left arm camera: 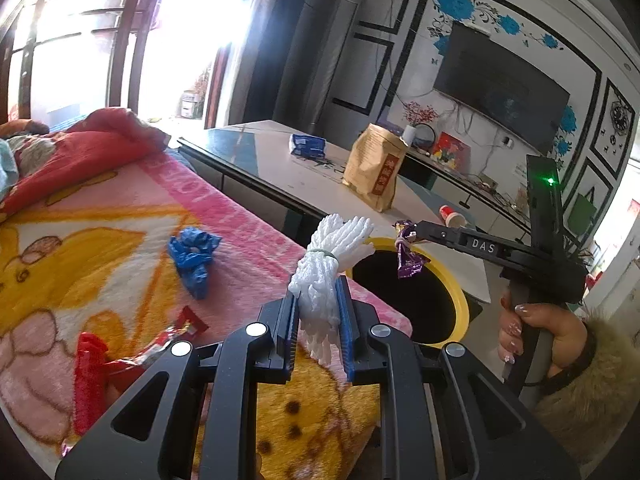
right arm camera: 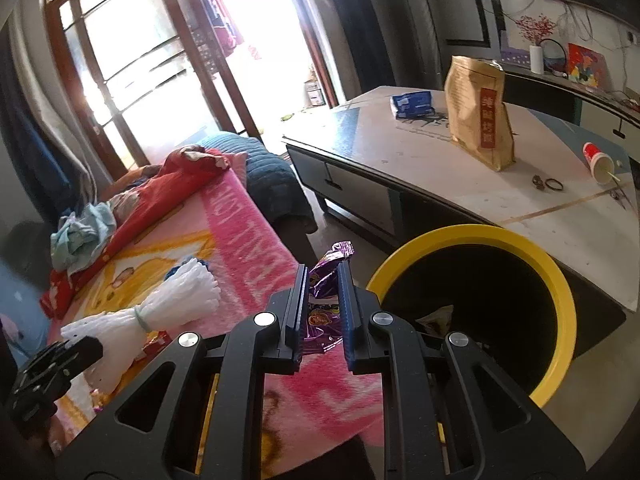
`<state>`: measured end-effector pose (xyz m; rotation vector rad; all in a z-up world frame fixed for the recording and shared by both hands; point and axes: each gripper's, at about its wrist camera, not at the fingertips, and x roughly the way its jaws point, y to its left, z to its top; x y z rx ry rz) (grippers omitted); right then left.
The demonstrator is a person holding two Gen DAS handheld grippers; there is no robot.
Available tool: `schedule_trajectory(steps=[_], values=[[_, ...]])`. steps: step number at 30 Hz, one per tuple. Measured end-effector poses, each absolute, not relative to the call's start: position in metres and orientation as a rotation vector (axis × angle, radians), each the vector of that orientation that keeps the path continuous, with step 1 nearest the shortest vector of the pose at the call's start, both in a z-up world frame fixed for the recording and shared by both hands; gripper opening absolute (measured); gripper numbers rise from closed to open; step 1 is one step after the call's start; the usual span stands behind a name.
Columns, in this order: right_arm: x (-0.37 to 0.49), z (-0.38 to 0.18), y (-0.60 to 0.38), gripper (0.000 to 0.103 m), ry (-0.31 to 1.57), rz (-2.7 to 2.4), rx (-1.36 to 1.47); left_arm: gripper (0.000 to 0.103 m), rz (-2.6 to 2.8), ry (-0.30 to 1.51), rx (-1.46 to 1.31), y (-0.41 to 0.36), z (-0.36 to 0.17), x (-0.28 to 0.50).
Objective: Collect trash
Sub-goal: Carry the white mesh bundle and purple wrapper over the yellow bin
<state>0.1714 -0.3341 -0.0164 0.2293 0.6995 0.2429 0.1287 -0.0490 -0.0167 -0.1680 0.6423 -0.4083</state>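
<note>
Left hand-held gripper (left arm camera: 316, 316) clamps foam net (left arm camera: 328, 264) | right hand-held gripper (right arm camera: 324, 304) pinches purple wrapper (right arm camera: 326, 280) | bin (right arm camera: 560, 280) contents: right view only

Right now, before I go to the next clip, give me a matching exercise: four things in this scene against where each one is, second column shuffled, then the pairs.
Things
1. foam net
2. purple wrapper
3. blue wrapper
4. brown bag

Places
A. standing on the table
B. in the right gripper, beside the bin
C. lying loose on the blanket
D. in the left gripper, above the blanket's edge

Pairs: 1-D, 2-B, 3-C, 4-A
</note>
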Motion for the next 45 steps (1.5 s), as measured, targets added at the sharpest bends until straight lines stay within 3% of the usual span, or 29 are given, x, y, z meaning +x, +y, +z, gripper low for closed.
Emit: schedule_trajectory(steps=[45], values=[[0.178, -0.043, -0.450, 0.010, 0.692, -0.028, 0.411, 0.017, -0.587, 0.732, -0.004, -0.171, -0.056, 0.160]])
